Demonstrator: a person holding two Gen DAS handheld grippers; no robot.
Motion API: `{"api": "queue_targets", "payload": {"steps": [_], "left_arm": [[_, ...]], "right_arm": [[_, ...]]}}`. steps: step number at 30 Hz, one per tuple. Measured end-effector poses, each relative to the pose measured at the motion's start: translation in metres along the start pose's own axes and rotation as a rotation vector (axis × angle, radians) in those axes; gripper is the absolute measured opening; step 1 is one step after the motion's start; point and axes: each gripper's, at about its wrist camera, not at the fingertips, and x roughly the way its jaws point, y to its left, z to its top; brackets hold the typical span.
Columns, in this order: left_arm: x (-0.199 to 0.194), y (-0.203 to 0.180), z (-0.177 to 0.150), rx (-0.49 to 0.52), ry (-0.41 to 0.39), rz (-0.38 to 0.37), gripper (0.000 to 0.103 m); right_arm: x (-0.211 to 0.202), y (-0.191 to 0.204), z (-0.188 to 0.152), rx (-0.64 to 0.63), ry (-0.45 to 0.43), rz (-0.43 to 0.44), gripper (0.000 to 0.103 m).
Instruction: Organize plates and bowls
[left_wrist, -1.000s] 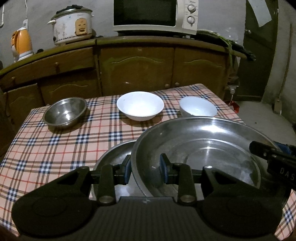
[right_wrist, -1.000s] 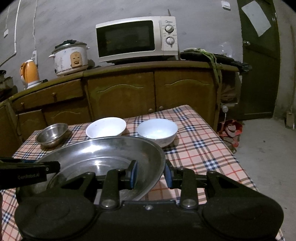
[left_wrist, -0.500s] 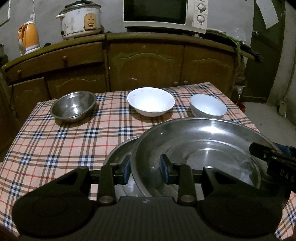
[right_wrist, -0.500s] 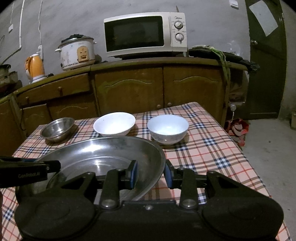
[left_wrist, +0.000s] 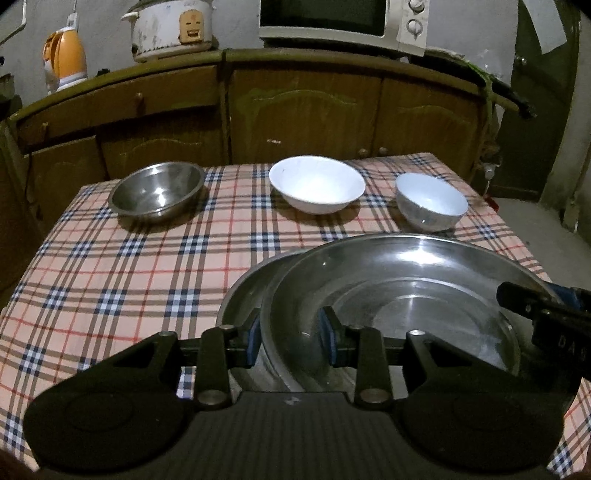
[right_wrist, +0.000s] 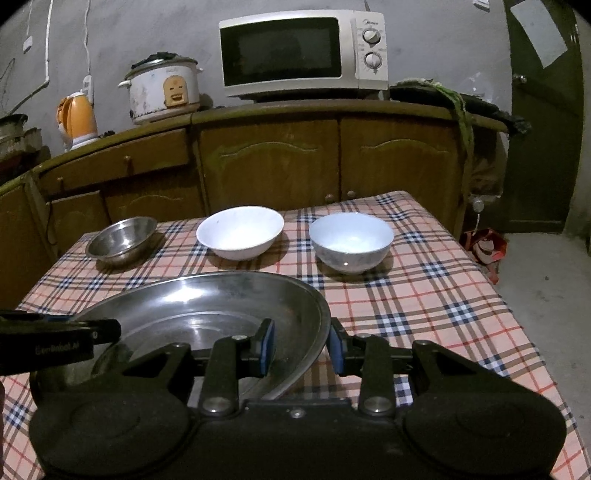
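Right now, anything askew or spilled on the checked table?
No spills or damage. The large steel plate, gripped at opposite rims by left gripper and right gripper, sits offset over a second steel plate, not nested.

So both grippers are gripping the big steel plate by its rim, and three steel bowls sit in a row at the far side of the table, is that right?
Not quite: only one bowl is steel; the other two are white, as the left wrist view shows. Both grippers do grip the big steel plate.

"DAS" on right tongs (left_wrist: 557, 325); "Midea" on microwave (right_wrist: 303, 53).
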Motion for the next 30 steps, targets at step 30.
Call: {"api": "queue_targets", "payload": {"steps": [30], "left_arm": [[0.029, 0.031, -0.018, -0.031, 0.086, 0.055, 0.033]], "right_arm": [[0.051, 0.031, -0.027, -0.063, 0.127, 0.035, 0.039]]}}
